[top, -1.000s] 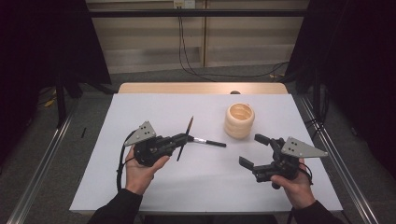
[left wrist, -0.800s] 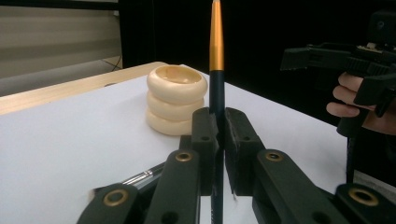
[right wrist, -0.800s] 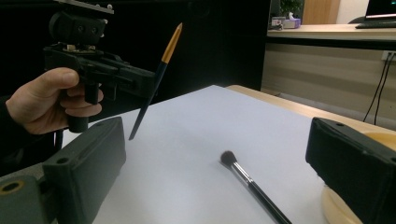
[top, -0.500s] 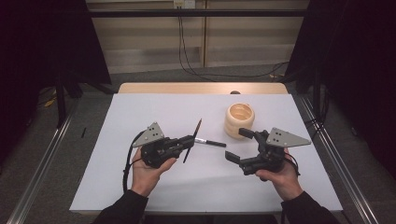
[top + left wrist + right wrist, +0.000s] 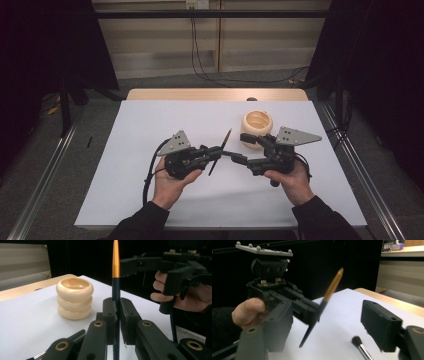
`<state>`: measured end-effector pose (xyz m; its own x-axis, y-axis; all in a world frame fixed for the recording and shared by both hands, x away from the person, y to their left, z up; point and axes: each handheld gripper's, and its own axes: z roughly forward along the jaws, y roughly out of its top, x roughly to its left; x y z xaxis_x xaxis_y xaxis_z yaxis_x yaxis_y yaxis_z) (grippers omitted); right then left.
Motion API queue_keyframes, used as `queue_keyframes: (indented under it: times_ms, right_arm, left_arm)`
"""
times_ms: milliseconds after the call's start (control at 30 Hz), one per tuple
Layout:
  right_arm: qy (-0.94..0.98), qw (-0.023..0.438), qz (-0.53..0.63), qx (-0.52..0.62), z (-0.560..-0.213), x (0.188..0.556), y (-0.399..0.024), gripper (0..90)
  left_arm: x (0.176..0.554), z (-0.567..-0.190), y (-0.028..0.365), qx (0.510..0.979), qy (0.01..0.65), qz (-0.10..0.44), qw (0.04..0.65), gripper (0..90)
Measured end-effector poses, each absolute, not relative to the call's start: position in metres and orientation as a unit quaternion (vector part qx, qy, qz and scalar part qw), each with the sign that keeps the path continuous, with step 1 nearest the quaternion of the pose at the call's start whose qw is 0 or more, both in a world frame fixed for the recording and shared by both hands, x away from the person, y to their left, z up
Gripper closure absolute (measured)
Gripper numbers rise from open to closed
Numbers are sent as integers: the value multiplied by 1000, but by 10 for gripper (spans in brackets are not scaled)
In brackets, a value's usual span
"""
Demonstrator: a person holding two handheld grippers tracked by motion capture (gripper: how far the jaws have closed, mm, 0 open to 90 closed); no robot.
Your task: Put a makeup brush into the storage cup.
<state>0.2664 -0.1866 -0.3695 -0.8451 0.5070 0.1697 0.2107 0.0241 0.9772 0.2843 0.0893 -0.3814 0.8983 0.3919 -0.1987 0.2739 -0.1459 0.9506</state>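
Black sleeves (image 5: 140,222), black cabled grippers

- Evenly lit white table (image 5: 150,200) from above, surroundings dark, shadows faint.
- Slightly soft high view.
- Motion-blurred brush (image 5: 325,302) in right gripper view; near fingers (image 5: 274,325) defocused.

The right gripper (image 5: 239,148) comes leftward toward the left gripper (image 5: 218,151), its jaws just closing partway with nothing pressed between them. The left gripper carries its clamped brush (image 5: 220,151) rightward, nearer the ringed holder (image 5: 257,123).

two brushes (image 5: 220,151), one ringed holder (image 5: 257,125)
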Motion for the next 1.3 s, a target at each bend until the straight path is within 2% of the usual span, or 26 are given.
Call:
queue_keyframes:
  times_ms: [567, 733, 967, 1133, 1300]
  right_arm:
    - [702, 87, 661, 250, -368, 278, -178, 512]
    - [705, 80, 658, 252, -370, 280, -179, 555]
    - [708, 65, 656, 253, -373, 283, -178, 654]
    - [708, 49, 658, 252, -375, 285, -179, 765]
    - [713, 35, 656, 247, -376, 286, -178, 814]
  left_arm:
    - [278, -382, 85, 760, 206, 51, 615, 835]
    - [276, -384, 82, 761, 206, 51, 614, 835]
    - [276, -386, 79, 764, 200, 47, 612, 836]
    - [276, -386, 79, 768, 200, 47, 607, 836]
    - [276, -387, 78, 769, 196, 47, 606, 836]
